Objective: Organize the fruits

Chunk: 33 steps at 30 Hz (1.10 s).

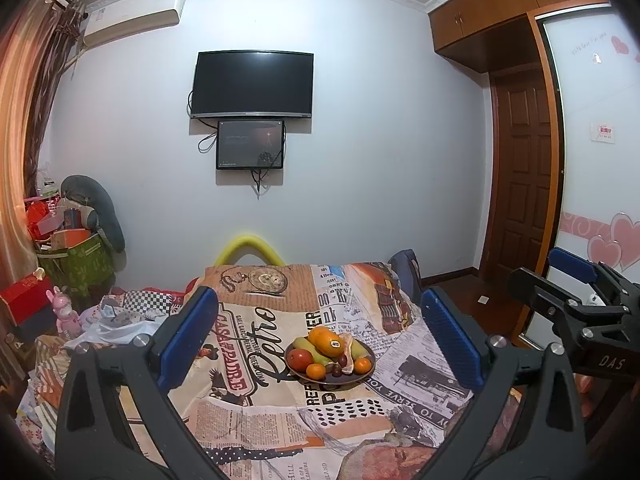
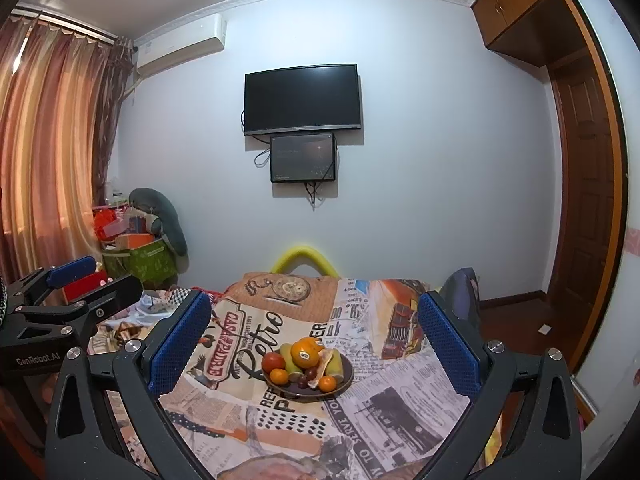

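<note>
A dark plate [image 1: 352,377] [image 2: 347,380] of piled fruit sits on a table under a newspaper-print cloth [image 1: 256,400] [image 2: 224,400]. On it are a large orange with a sticker [image 1: 325,340] [image 2: 305,352], a red apple [image 1: 300,358] [image 2: 273,361], green pears [image 1: 310,350], small tangerines [image 1: 316,371] [image 2: 279,376], dark grapes [image 1: 338,366] and peeled pomelo segments [image 1: 347,350]. My left gripper [image 1: 320,340] is open and empty, held above the table short of the plate. My right gripper [image 2: 314,344] is open and empty too, at a like distance. Each gripper shows in the other's view, the right one [image 1: 576,300] and the left one [image 2: 60,296].
A yellow chair back [image 1: 249,250] stands behind the table's far edge. Boxes, bags and a pink toy [image 1: 66,314] clutter the left side by the curtain. A dark bag [image 2: 460,296] sits at the table's right. A wooden door [image 1: 524,176] and wardrobe are on the right.
</note>
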Tool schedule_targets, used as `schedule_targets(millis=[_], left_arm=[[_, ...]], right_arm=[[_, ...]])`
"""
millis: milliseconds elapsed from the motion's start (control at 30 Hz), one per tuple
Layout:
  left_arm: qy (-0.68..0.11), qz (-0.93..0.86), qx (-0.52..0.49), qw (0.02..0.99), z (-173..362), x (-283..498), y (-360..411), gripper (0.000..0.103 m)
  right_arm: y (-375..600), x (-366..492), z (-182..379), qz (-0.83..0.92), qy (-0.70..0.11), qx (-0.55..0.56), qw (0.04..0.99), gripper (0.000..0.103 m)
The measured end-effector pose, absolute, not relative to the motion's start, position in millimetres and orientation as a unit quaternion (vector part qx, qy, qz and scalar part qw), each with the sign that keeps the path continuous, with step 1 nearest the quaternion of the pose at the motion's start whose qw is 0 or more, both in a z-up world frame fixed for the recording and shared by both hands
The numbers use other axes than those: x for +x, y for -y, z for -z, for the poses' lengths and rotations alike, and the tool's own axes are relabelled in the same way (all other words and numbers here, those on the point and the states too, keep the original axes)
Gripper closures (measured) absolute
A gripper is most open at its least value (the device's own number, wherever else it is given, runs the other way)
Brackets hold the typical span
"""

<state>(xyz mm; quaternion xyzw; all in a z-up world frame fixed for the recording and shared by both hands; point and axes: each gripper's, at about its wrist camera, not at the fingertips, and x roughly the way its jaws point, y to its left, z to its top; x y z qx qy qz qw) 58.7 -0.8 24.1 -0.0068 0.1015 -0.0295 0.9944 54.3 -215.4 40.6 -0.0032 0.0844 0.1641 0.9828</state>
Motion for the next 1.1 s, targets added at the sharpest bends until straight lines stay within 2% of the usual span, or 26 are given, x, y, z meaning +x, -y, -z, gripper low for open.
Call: schedule_targets(millis=[1100], left_arm=[[-0.11,0.041,-0.008,0.993,-19.3,64.1,-2.3,0.0]], right_arm=[[213.0,58.0,-37.0,-0.164,-0.088,-0.005,0.982,0.0]])
